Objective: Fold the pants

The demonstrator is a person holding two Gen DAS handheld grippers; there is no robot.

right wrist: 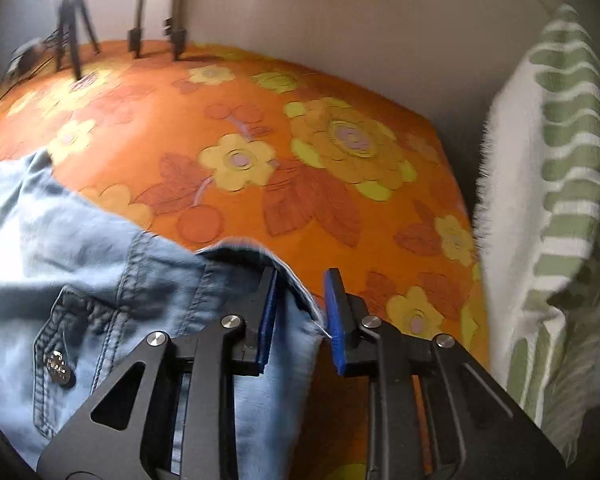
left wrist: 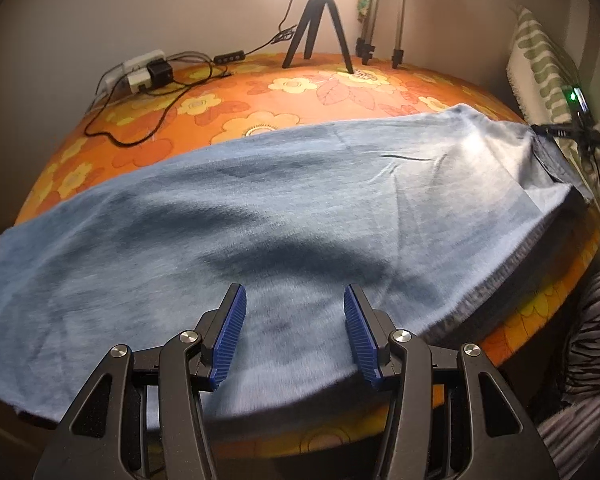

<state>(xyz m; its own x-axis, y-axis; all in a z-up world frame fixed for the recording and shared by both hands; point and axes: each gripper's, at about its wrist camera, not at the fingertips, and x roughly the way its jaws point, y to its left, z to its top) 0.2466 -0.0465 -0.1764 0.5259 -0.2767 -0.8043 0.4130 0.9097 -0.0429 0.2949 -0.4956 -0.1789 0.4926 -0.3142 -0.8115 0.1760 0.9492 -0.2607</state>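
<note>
Light blue denim pants (left wrist: 260,200) lie spread across the orange flowered tablecloth (left wrist: 260,96), legs running to the left. My left gripper (left wrist: 294,292) hovers over the near leg with its blue pads wide apart and nothing between them, so it is open. In the right wrist view the waist end of the pants (right wrist: 80,240) shows its metal button (right wrist: 58,366). My right gripper (right wrist: 300,276) is shut on the folded waistband edge (right wrist: 296,312), which fills the gap between its pads near the table's right end.
A small black tripod (left wrist: 318,28), light-stand legs (left wrist: 380,40) and a power strip with cables (left wrist: 148,72) stand along the far edge. A green-and-white striped cushion (right wrist: 560,200) rises right of the table. A clamp-mounted device with a green light (left wrist: 576,100) sits at right.
</note>
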